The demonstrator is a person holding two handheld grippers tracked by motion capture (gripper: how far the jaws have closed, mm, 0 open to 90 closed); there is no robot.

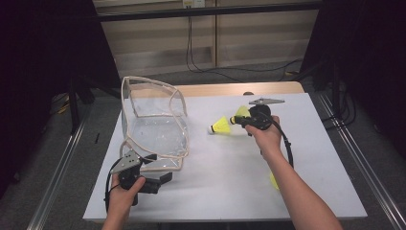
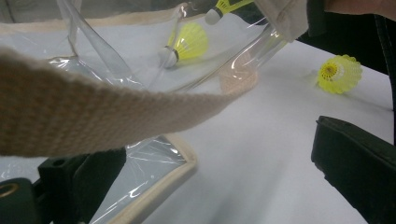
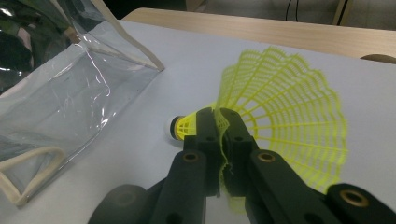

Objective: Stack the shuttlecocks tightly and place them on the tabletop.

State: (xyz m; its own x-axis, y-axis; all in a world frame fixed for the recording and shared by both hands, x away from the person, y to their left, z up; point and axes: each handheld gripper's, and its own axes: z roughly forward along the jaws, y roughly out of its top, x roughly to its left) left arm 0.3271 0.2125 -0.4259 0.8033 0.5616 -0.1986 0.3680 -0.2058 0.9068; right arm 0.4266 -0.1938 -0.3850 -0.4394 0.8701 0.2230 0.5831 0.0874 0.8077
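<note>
A third shuttlecock (image 1: 273, 180) lay mostly hidden behind the right forearm (image 1: 297, 191). The held shuttlecock (image 3: 285, 121) had its skirt pinched out of sight between the right hand-held gripper (image 3: 219, 126) jaws. The bag's strap (image 2: 93, 112) was blurred.

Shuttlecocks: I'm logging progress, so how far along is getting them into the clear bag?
Done: nothing looks bagged; the clear bag appears empty. In hand: the right claw is shut on the held shuttlecock by its skirt, and the left claw sits open at the bag's near rim. Left: the second shuttlecock and third shuttlecock lie on the table.
</note>
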